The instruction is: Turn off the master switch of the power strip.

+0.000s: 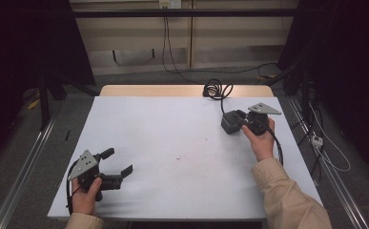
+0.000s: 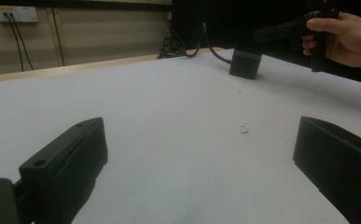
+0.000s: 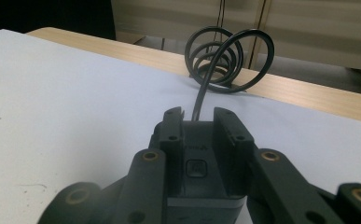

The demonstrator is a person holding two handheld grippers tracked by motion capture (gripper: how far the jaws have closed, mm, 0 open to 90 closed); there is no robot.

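Black jaws of the right gripper (image 3: 197,140) are seen clenched on a dark power adapter (image 3: 196,170), one jaw against each side, at the far right of the worktop (image 1: 172,138). From the adapter's far end a black cable (image 3: 225,56) is led to a coil at the far wooden edge. At the near left, the left gripper (image 1: 117,164) is held with its jaws released and wide apart, nothing between them.
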